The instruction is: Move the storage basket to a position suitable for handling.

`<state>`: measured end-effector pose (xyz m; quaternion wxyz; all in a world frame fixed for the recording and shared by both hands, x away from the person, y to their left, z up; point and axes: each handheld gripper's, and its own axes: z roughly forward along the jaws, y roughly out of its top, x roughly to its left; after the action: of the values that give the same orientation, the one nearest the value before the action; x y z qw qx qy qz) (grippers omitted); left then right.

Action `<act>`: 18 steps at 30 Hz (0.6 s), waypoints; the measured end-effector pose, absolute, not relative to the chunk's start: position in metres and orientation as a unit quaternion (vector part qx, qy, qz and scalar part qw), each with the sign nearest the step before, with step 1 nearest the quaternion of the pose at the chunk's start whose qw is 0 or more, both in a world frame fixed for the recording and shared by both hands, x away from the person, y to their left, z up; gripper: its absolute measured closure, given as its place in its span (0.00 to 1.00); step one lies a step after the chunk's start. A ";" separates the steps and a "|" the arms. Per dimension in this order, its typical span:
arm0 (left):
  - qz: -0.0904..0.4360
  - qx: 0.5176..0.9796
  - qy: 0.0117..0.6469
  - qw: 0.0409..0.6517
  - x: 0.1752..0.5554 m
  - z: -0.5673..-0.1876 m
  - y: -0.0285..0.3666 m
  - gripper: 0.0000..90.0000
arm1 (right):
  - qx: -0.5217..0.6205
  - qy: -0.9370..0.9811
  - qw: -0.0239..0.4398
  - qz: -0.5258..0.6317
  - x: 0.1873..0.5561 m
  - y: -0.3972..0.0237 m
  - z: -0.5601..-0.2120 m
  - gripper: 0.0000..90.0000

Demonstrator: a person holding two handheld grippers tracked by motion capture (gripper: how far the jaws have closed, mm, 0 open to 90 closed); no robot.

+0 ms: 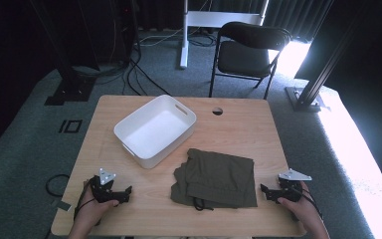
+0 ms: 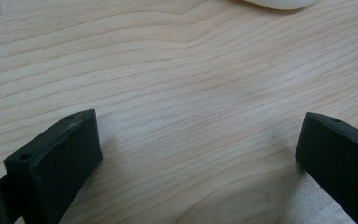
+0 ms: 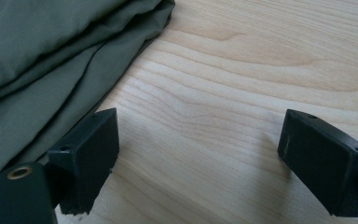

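**Both grippers rest wide open beside the folded green garment**

On the wooden table lies a folded olive-green garment, near the middle of the front half, with a dark drawstring at its front edge. Behind it and to the left stands a white plastic bin, set at an angle, just beside the cloth but not touching it.

The left gripper is held low over the table at the front left, well apart from the garment. Its jaws stand wide apart and nothing is between them, only bare wood.

The right gripper is at the front right, just beside the right edge of the garment. Its jaws are also spread wide and hold nothing; in the right gripper view the cloth lies close beside one jaw.
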<state>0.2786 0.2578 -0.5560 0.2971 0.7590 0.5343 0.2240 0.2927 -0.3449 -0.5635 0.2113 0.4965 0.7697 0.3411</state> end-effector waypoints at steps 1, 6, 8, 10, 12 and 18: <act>0.224 0.759 0.534 0.297 0.279 -0.556 0.258 0.01 | 0.496 0.770 0.211 0.341 0.293 -0.345 -0.563 0.14; 0.222 0.765 0.526 0.299 0.279 -0.556 0.260 0.01 | 0.504 0.765 0.216 0.338 0.295 -0.345 -0.563 0.14; 0.215 0.766 0.526 0.303 0.279 -0.555 0.261 0.01 | 0.509 0.761 0.218 0.337 0.298 -0.345 -0.563 0.14; 0.212 0.763 0.528 0.307 0.279 -0.553 0.261 0.01 | 0.512 0.759 0.220 0.336 0.299 -0.346 -0.563 0.14; 0.214 0.763 0.527 0.306 0.280 -0.552 0.261 0.01 | 0.515 0.758 0.220 0.335 0.301 -0.347 -0.563 0.14; 0.210 0.764 0.528 0.305 0.283 -0.552 0.257 0.01 | 0.516 0.753 0.223 0.342 0.310 -0.344 -0.557 0.14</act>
<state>0.2833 0.2568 -0.5516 0.3050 0.7641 0.5284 0.2097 0.3097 -0.3443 -0.5566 0.2234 0.5157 0.7529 0.3424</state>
